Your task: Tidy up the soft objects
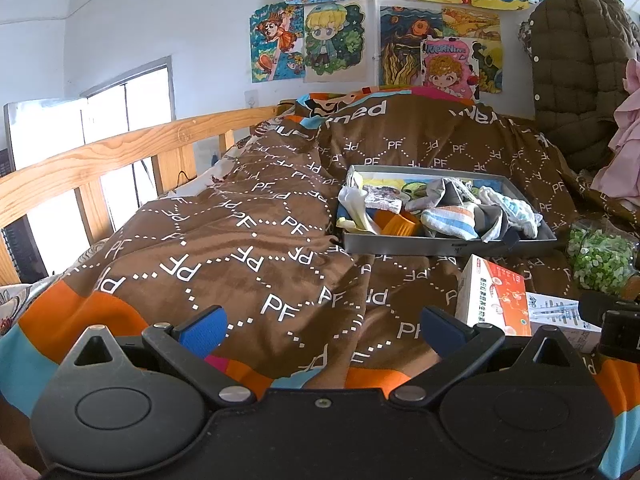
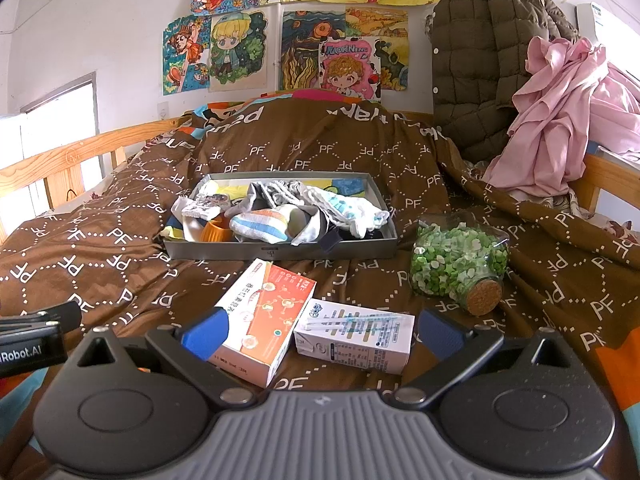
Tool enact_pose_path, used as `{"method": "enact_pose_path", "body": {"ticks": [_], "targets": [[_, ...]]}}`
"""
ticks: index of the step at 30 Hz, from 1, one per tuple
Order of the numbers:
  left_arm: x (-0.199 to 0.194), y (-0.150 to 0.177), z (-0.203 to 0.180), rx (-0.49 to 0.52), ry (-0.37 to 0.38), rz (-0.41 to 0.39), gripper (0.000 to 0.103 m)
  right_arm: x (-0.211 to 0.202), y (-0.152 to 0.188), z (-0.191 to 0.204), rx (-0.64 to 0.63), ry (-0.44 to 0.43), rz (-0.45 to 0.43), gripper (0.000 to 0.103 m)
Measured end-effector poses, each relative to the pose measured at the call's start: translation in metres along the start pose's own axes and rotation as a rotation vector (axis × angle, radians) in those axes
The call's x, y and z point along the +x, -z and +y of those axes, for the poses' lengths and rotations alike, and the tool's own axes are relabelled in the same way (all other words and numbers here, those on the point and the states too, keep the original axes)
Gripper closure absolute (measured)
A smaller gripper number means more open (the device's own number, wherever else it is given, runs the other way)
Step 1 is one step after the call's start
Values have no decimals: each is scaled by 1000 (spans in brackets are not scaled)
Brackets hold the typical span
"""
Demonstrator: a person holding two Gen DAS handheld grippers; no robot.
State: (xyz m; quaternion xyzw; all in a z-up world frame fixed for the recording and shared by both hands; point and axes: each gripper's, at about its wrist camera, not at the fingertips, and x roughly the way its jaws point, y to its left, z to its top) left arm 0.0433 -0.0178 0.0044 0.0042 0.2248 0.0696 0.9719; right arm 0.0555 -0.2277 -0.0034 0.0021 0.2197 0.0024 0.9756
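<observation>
A grey shallow tray (image 2: 280, 250) (image 1: 448, 245) sits on the brown bed blanket. It holds several soft items: a striped sock (image 2: 260, 224) (image 1: 448, 220), a white dotted cloth (image 2: 348, 210) (image 1: 508, 210), grey cloth (image 2: 272, 194), and an orange cup (image 2: 216, 230) (image 1: 400, 224). My left gripper (image 1: 322, 326) is open and empty, low over the blanket, left of the tray. My right gripper (image 2: 320, 332) is open and empty; an orange-white box (image 2: 266, 312) and a white carton (image 2: 356, 338) lie between its fingers.
A glass jar of green pieces with a cork (image 2: 460, 266) lies right of the boxes. A wooden bed rail (image 1: 100, 160) runs along the left. A brown quilted jacket (image 2: 480, 72) and pink cloth (image 2: 560, 112) are piled at the back right. Drawings cover the wall.
</observation>
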Motion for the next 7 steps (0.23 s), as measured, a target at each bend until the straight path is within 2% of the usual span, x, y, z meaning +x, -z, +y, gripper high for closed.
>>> {"method": "enact_pose_path", "body": {"ticks": [7], "targets": [[0,-3,0,-2,-3,3,1,0,-1,0,0,-1,0,0]]}}
